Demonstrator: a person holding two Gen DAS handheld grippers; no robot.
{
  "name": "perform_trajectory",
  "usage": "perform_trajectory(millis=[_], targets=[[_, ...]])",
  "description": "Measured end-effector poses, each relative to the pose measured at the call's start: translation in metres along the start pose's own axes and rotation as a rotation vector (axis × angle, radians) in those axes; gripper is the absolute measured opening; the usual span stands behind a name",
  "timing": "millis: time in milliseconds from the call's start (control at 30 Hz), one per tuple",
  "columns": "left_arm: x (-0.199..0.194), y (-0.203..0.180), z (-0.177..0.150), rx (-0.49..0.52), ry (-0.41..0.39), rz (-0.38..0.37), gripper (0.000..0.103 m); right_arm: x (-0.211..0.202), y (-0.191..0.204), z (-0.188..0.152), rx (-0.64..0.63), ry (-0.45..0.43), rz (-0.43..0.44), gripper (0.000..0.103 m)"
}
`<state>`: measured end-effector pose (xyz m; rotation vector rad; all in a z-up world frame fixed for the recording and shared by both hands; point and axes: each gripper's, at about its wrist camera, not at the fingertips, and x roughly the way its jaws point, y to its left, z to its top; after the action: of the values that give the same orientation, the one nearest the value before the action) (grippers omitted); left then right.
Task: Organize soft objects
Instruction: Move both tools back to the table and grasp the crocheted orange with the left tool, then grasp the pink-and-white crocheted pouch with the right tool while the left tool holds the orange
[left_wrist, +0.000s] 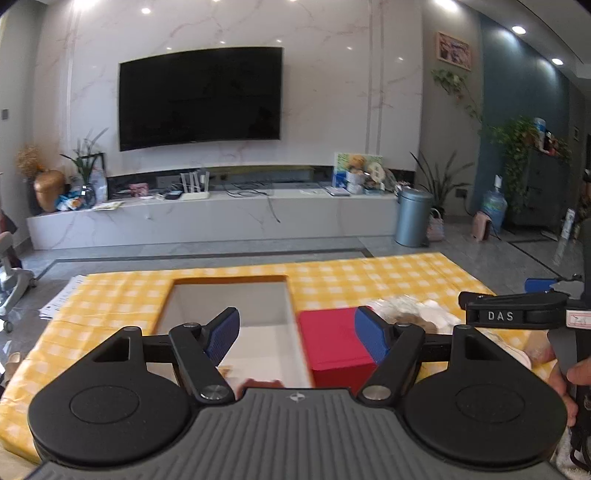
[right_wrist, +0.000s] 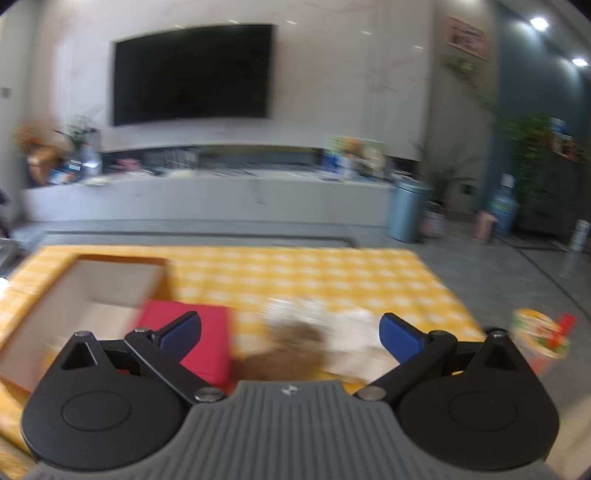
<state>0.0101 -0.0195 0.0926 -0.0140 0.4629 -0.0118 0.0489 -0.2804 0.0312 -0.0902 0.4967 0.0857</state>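
An open cardboard box (left_wrist: 225, 295) with a white inside stands on the yellow checked tablecloth (left_wrist: 369, 277). A red box (left_wrist: 332, 343) stands right of it. A pile of soft things, white and brown (left_wrist: 410, 314), lies right of the red box. My left gripper (left_wrist: 297, 332) is open and empty above the box's right wall. The right gripper's body (left_wrist: 517, 314) shows at the right. In the blurred right wrist view my right gripper (right_wrist: 290, 332) is open and empty, just above the soft pile (right_wrist: 310, 332), with the red box (right_wrist: 192, 339) and cardboard box (right_wrist: 92, 295) to its left.
A cup of instant noodles (right_wrist: 541, 338) stands at the table's right edge. Something brown lies in the cardboard box near my left gripper's base (left_wrist: 258, 382). Beyond the table are a TV wall, a low cabinet (left_wrist: 207, 218) and a grey bin (left_wrist: 412, 218).
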Motion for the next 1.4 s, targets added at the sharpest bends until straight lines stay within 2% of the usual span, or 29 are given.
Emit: perform_trajectory(millis=[100,200,300,400,600,833,1000,1133,1233,1300,1400], targets=[[0.013,-0.032,-0.009,0.03,0.031,-0.069,0.083,0.012,-0.026,-0.01,-0.008,0.036,-0.201,0.1],[0.029,-0.066,-0.023,0.067,0.064,-0.144,0.083,0.032,-0.061,-0.022,0.03,0.126,-0.272,0.1],[0.046,-0.098,-0.042,0.142,0.069,-0.131,0.083,0.052,-0.089,-0.037,0.086,0.205,-0.277,0.1],[0.07,-0.126,-0.058,0.177,0.117,-0.139,0.083,0.066,-0.1,-0.052,0.13,0.272,-0.266,0.1],[0.115,-0.16,-0.091,0.193,0.21,-0.257,0.083,0.086,-0.11,-0.067,0.22,0.331,-0.219,0.1],[0.155,-0.177,-0.108,0.201,0.282,-0.207,0.083,0.109,-0.119,-0.077,0.268,0.4,-0.212,0.1],[0.179,-0.185,-0.117,0.229,0.309,-0.129,0.083,0.106,-0.125,-0.077,0.289,0.368,-0.238,0.1],[0.196,-0.185,-0.126,0.205,0.364,-0.122,0.083,0.113,-0.13,-0.08,0.319,0.381,-0.239,0.1],[0.204,-0.182,-0.129,0.17,0.386,-0.118,0.081,0.12,-0.127,-0.081,0.296,0.401,-0.257,0.1],[0.206,-0.18,-0.131,0.169,0.381,-0.123,0.066,0.121,-0.124,-0.081,0.279,0.396,-0.263,0.1],[0.209,-0.176,-0.132,0.175,0.38,-0.132,0.056,0.121,-0.126,-0.078,0.298,0.36,-0.273,0.1]])
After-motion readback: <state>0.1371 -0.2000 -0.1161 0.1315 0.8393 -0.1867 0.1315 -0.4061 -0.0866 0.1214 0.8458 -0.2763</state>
